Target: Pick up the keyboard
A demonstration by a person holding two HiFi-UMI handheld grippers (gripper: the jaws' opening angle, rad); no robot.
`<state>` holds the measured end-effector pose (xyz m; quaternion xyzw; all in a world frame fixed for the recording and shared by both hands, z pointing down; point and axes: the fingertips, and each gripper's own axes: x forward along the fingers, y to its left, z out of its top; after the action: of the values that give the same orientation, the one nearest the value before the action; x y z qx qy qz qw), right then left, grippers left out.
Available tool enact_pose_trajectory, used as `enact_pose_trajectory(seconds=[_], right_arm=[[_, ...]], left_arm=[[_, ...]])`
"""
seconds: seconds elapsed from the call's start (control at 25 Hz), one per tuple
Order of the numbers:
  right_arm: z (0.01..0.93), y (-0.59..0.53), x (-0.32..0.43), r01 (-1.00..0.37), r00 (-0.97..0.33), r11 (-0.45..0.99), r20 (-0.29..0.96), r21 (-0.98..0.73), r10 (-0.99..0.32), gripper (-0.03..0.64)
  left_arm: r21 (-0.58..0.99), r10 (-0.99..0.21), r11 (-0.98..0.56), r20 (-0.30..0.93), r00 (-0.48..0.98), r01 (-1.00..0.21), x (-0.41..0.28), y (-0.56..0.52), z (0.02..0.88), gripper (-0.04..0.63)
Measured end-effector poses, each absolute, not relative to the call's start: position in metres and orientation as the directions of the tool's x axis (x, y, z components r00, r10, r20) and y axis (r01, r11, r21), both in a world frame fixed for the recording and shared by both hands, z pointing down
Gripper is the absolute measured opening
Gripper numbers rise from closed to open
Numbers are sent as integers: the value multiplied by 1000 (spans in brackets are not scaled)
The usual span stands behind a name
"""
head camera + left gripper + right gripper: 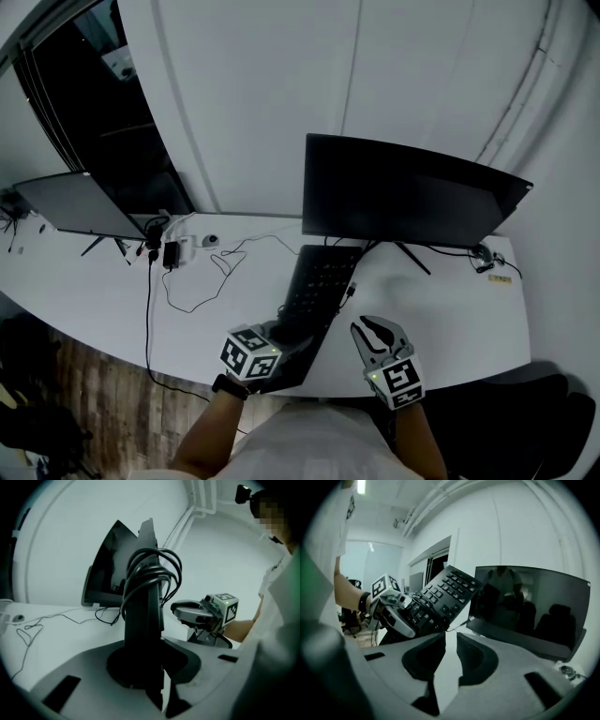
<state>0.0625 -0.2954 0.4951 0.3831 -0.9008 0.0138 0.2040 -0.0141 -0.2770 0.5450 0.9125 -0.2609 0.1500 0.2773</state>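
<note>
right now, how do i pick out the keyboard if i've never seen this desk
Find the bigger dark monitor at the right of the white desk. Straight in front of it a long black slab runs toward the person: the keyboard. It alone bears rows of keys, and the left gripper grips its near end, tilting it off the desk.

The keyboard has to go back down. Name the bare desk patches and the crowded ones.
Widest bare patch: the desk right of the held keyboard, in front of the large monitor. Another lies front left, between the left monitor and the cable loop. Crowded: around the adapter behind that loop, and the small items back right.
</note>
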Motion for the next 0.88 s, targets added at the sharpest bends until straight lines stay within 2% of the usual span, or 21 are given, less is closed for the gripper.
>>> enact_pose_trajectory(seconds=[0.4, 0.52, 0.72, 0.88], right_arm=[[461, -319, 87, -783, -613, 621, 221, -42, -759, 34], [445, -324, 90, -788, -612, 613, 173, -49, -772, 3], [416, -326, 88, -782, -621, 623, 122, -21, -774, 2], [409, -327, 96, -787, -612, 617, 118, 7, -782, 0]], left_arm=[[284, -732, -573, 245, 636, -769, -87, -304, 462, 61], [249, -796, -522, 200, 571, -816, -108, -301, 444, 61], [190, -871, -448, 126, 474, -874, -144, -287, 413, 61], [157, -912, -375, 115, 394, -914, -162, -276, 388, 61]])
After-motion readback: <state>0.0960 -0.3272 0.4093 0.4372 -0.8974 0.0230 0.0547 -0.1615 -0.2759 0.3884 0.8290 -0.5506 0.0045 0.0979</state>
